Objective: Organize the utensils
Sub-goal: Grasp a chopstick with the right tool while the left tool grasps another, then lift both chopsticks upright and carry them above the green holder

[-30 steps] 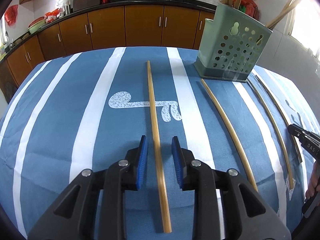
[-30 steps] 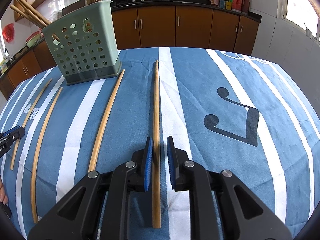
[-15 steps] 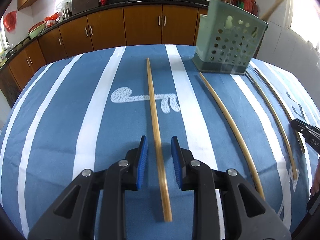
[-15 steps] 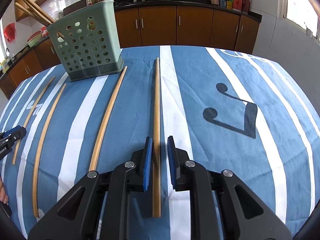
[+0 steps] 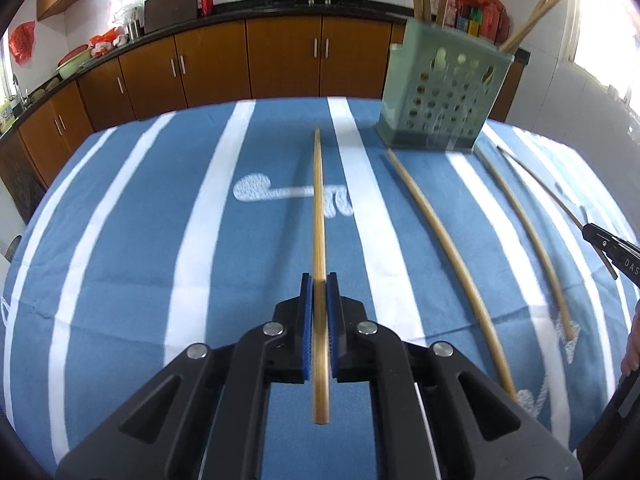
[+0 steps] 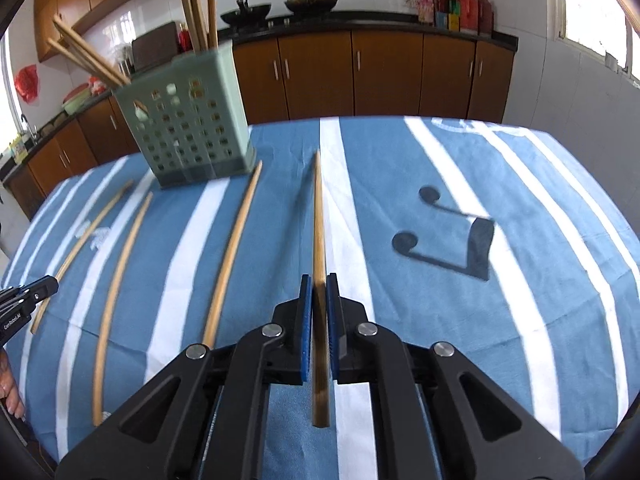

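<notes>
Left hand-held gripper [image 5: 319,286] clamped on chopstick [image 5: 319,208], right hand-held gripper [image 6: 319,286] clamped on another chopstick [image 6: 319,220]

Blue striped tablecloth [image 6: 500,320] lies wide open right of the right gripper [image 6: 319,292], but on the way to the green perforated utensil holder [image 6: 188,132] two loose chopsticks [image 5: 448,248] [image 5: 524,232] lie between the grippers, holder mouth already crowded with upright chopsticks [image 6: 196,4].

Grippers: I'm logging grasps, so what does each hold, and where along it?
Left gripper clamps a chopstick near its thick end. Right gripper clamps another chopstick, also near the thick end.
</notes>
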`<state>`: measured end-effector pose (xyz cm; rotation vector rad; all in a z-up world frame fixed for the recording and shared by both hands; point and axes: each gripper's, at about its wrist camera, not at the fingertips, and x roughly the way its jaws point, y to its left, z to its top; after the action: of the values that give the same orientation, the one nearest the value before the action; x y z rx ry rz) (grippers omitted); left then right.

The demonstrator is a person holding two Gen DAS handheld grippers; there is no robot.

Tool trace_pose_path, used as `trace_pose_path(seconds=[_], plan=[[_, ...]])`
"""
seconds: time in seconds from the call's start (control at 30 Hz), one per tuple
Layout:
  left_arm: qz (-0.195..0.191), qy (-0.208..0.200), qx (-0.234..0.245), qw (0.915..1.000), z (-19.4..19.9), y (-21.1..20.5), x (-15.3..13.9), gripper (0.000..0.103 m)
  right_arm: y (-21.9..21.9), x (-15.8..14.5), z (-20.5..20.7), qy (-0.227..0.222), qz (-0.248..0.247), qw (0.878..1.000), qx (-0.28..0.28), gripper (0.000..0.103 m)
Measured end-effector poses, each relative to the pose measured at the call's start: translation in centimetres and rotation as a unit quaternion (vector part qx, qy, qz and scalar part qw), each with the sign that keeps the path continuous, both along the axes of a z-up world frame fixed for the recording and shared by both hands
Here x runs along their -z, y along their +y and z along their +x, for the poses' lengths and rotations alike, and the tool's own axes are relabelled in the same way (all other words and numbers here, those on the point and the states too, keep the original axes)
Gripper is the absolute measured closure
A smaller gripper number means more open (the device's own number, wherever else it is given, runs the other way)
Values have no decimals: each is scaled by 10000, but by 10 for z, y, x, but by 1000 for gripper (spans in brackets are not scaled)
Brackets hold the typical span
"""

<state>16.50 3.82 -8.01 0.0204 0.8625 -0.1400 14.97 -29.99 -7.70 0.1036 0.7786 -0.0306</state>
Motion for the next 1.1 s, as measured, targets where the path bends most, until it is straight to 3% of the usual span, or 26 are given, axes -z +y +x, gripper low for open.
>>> trace_pose_path(seconds=[0.5, 1.1], plan=[[-455, -1197, -77, 9917, -16, 10, -88, 95, -12, -62, -16, -1010, 75, 9947, 176, 95], [-618, -1781, 206, 9819, -23, 1, -137, 95, -1, -115, -15, -1651, 214, 9860, -79, 95]])
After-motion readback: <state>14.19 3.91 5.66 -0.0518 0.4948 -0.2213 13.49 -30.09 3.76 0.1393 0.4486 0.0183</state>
